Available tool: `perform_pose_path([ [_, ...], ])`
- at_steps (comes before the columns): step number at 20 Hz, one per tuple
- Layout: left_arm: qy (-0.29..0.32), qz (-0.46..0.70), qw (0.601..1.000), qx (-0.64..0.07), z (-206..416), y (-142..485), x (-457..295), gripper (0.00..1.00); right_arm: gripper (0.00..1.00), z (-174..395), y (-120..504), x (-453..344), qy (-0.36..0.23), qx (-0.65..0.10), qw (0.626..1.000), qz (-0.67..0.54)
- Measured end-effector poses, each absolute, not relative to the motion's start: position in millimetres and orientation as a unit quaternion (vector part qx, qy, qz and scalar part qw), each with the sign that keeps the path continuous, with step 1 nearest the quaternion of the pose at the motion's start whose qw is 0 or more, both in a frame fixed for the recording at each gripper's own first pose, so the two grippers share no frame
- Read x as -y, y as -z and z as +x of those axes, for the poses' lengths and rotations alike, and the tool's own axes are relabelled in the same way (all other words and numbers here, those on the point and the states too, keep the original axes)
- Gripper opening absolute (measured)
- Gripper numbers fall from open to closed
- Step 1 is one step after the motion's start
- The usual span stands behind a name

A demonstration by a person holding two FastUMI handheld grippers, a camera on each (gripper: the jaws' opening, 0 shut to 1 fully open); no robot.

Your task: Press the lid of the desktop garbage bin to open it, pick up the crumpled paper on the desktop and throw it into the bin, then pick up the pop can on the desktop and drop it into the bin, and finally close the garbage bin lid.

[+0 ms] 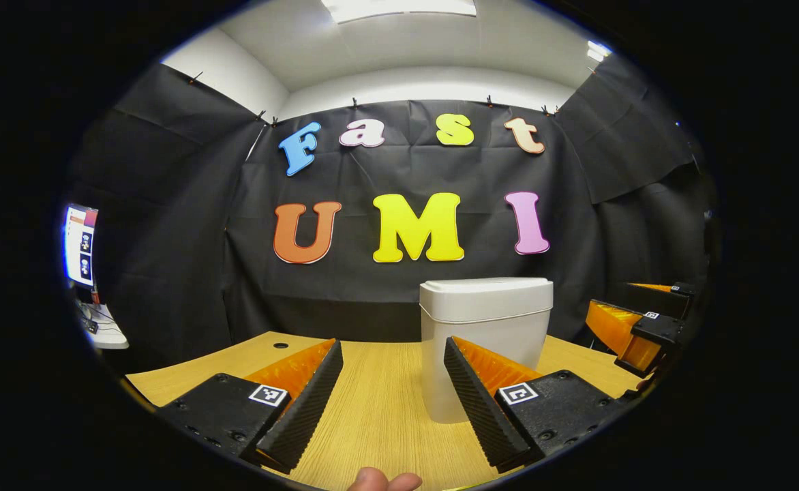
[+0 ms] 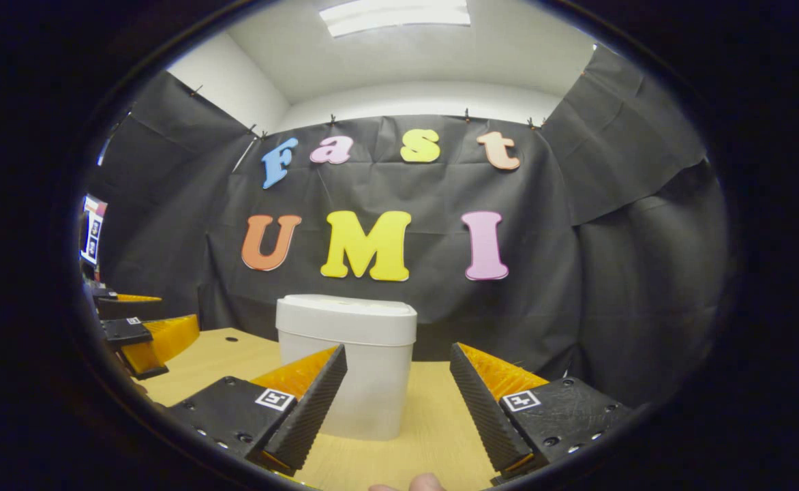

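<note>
While the white desktop garbage bin (image 1: 485, 341) stands lid-closed on the wooden desk (image 1: 379, 409), left gripper (image 1: 393, 402) before it — jaws spread, empty, right gripper (image 2: 398, 409) likewise, fingers parted, bin just beyond.

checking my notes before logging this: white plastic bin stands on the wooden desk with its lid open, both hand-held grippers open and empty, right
Not quite: the lid of the white plastic desktop garbage bin is shut, lying flat on top, as the left gripper view shows. The rest holds: the bin stands on the light wooden desk, and the left hand-held gripper and right hand-held gripper are both open and empty.
</note>
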State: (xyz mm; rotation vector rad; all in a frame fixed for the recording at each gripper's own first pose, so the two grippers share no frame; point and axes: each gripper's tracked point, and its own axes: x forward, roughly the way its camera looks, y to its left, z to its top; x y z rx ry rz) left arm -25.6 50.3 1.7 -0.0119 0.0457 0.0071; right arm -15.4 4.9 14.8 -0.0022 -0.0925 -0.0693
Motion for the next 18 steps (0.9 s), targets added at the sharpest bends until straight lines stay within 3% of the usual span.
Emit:
perform_pose_path([
  [18, -0.011, -0.011, 1.000, -0.024, -26.1, -3.5, -50.1, 0.96, 0.96, -20.1, -13.7, -14.2, 0.033, 0.051, 0.998, -0.006],
])
